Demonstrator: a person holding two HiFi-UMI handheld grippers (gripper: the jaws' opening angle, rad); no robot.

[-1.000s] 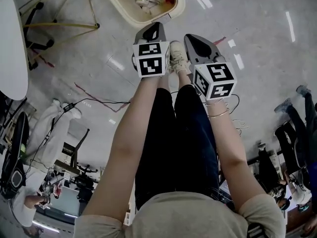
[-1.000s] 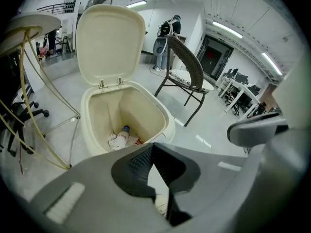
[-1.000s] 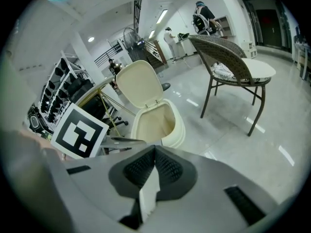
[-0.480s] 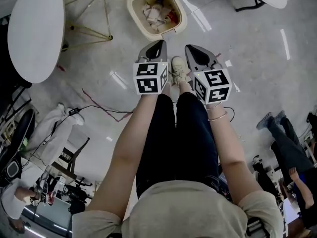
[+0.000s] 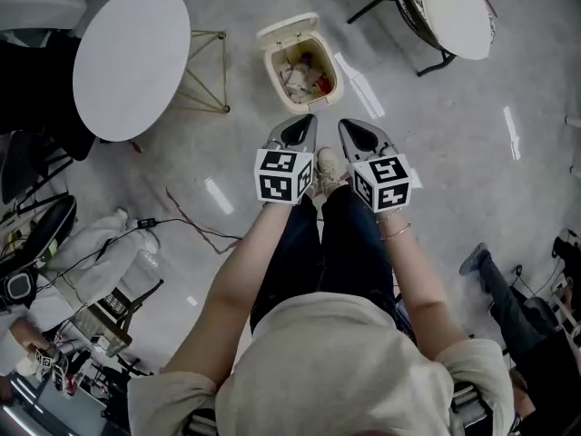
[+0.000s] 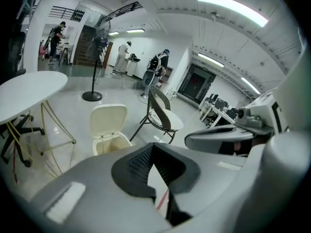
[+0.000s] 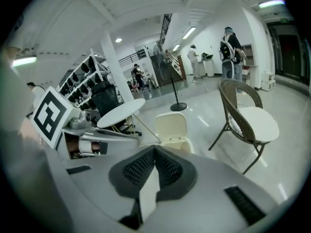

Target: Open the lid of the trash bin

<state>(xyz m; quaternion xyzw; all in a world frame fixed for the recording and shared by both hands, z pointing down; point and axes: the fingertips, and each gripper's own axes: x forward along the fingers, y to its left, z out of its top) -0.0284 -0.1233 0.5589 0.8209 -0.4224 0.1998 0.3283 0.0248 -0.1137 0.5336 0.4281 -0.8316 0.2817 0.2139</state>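
Nearest to me, the left gripper (image 5: 307, 122) and the right gripper (image 5: 347, 125) are held side by side above the person's light shoe (image 5: 327, 165), both pointing ahead over the grey floor (image 5: 272, 216). Each gripper view shows its own ribbed black pads meeting at the tip with nothing caught between them, so I read both as closed and empty.

Just beyond the tips stands the cream trash bin (image 5: 270, 69), its lid (image 5: 286, 27) already swung up at the far side. Only the head view lets me look down into it, where crumpled rubbish lies. The gripper views show instead that the lid stands nearly upright behind the opening.

To the left of the bin is a round white table (image 5: 132, 57) on thin gold wire legs (image 5: 211, 69), and to the right, further off, a dark-framed chair with a pale seat (image 5: 454, 12).

The gripper views alone reach the back of the hall: a pole stand on a round base (image 6: 92, 95) and several people standing by the far wall.
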